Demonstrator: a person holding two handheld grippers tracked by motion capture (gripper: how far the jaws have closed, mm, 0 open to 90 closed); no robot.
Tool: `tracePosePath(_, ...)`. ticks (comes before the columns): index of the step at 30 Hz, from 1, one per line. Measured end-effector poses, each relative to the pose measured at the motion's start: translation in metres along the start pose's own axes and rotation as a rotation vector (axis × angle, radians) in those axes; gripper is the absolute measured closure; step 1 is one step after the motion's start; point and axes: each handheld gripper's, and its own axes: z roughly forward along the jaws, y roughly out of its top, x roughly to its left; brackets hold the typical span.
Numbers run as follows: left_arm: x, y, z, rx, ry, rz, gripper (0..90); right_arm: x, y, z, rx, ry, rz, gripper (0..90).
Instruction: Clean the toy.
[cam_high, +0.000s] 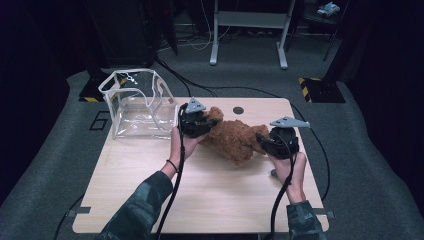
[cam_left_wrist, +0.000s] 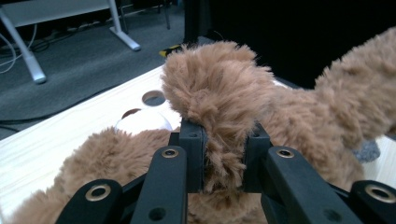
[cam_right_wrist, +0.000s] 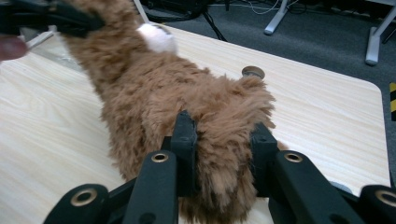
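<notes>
High view: shaggy brown plush toy animal (cam_high: 235, 140) lies mid-table on the pale wooden table (cam_high: 200, 195), just right of the clear, soft-walled plastic box with white trim (cam_high: 137, 102). Left gripper (cam_left_wrist: 223, 158) is clamped on one furry limb; right gripper (cam_right_wrist: 223, 154) is clamped on another limb at the far end from the box. Judgement: lift both ends level, keep pinches deep in the fur, then lower through the box's open top. Box holds nothing.

the left tongs (cam_left_wrist: 224, 161) are closed on a tuft of the brown plush toy (cam_left_wrist: 299, 116), the fur bulging up between the two black jaws. the toy's white patch (cam_left_wrist: 142, 122) shows to the left. past it the pale counter (cam_left_wrist: 70, 126) has a round hole (cam_left_wrist: 154, 98), and grey carpet lies farther off.
</notes>
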Motion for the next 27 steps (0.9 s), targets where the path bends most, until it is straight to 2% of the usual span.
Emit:
tracePosePath(3, 0.002, -0.001, 0.004, 0.006, -0.01, -0.006, 75.9, 0.009, -0.002, -0.003, 0.016, 0.003, -0.013, 70.6)
tracePosePath(5, 0.004, -0.006, 0.007, 0.011, -0.023, -0.024, 75.8, 0.014, -0.006, -0.002, 0.025, 0.013, -0.006, 70.6)
tracePosePath(10, 0.009, -0.03, 0.011, 0.059, -0.014, -0.04, 74.6, 0.032, -0.026, 0.013, 0.08, 0.066, -0.028, 68.7)
tracePosePath(11, 0.012, -0.039, 0.012, 0.071, -0.021, -0.061, 73.8, 0.034, -0.027, 0.015, 0.093, 0.071, -0.031, 65.5)
tracePosePath(12, 0.013, -0.046, 0.012, 0.078, -0.016, -0.068, 73.3, 0.037, -0.032, 0.019, 0.111, 0.101, -0.016, 63.4)
tracePosePath(13, 0.014, -0.052, 0.012, 0.082, -0.024, -0.078, 72.9, 0.037, -0.035, 0.022, 0.105, 0.126, -0.02, 60.6)
tracePosePath(14, 0.015, -0.057, 0.009, 0.076, -0.034, -0.09, 71.8, 0.036, -0.036, 0.025, 0.12, 0.147, -0.014, 53.8)
tracePosePath(16, 0.016, -0.065, 0.004, 0.054, -0.037, -0.107, 70.5, 0.032, -0.037, 0.023, 0.079, 0.198, 0.025, 46.1)
tracePosePath(18, 0.016, -0.072, -0.002, 0.047, -0.037, -0.122, 69.6, 0.028, -0.034, 0.019, 0.054, 0.205, 0.039, 36.9)
tracePosePath(19, 0.017, -0.075, -0.004, 0.046, -0.041, -0.135, 69.6, 0.024, -0.032, 0.016, 0.026, 0.193, 0.047, 34.4)
tracePosePath(22, 0.017, -0.083, -0.011, 0.061, -0.032, -0.136, 69.3, 0.009, -0.03, 0.017, 0.022, 0.161, 0.076, 28.1)
tracePosePath(23, 0.018, -0.085, -0.013, 0.06, -0.035, -0.141, 69.1, 0.003, -0.03, 0.022, 0.042, 0.132, 0.076, 25.8)
tracePosePath(25, 0.021, -0.094, -0.019, 0.058, -0.034, -0.166, 68.9, -0.007, -0.033, 0.034, 0.076, 0.134, 0.109, 23.6)
tracePosePath(27, 0.024, -0.101, -0.024, 0.053, -0.031, -0.189, 68.7, -0.014, -0.035, 0.047, 0.114, 0.12, 0.115, 21.6)
